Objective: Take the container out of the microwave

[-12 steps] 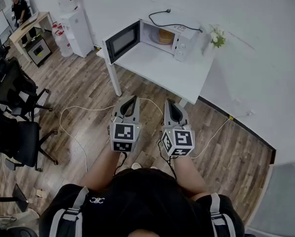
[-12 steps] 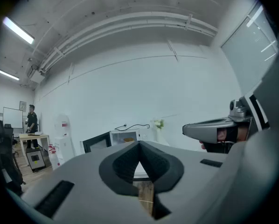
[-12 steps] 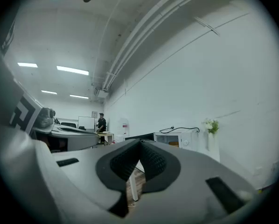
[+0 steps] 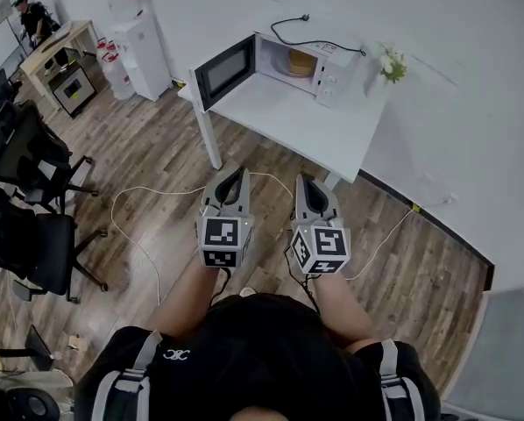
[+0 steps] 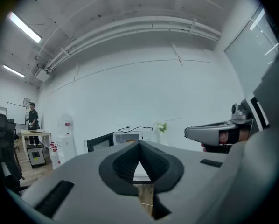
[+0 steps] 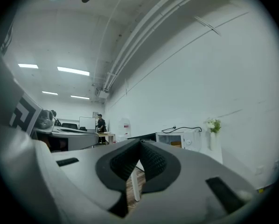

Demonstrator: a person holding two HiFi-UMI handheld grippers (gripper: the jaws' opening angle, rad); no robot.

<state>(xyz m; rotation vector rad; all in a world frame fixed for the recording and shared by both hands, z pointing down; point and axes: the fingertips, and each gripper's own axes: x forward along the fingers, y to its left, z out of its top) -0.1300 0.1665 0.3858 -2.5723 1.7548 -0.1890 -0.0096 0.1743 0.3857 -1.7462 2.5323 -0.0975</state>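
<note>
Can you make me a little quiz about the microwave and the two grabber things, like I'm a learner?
1. True or false: the microwave door is closed.
2. Where is the orange container? A: on the floor. B: inside the microwave. C: on a chair.
3. Are the jaws of the left gripper and the right gripper open or shut?
Key: 1 false, the door stands open. 2 B. 3 shut, and both hold nothing.

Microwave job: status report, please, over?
Left gripper and right gripper shut, empty, short of the table. Container inside microwave, door open. Nothing blocks the approach.
</note>
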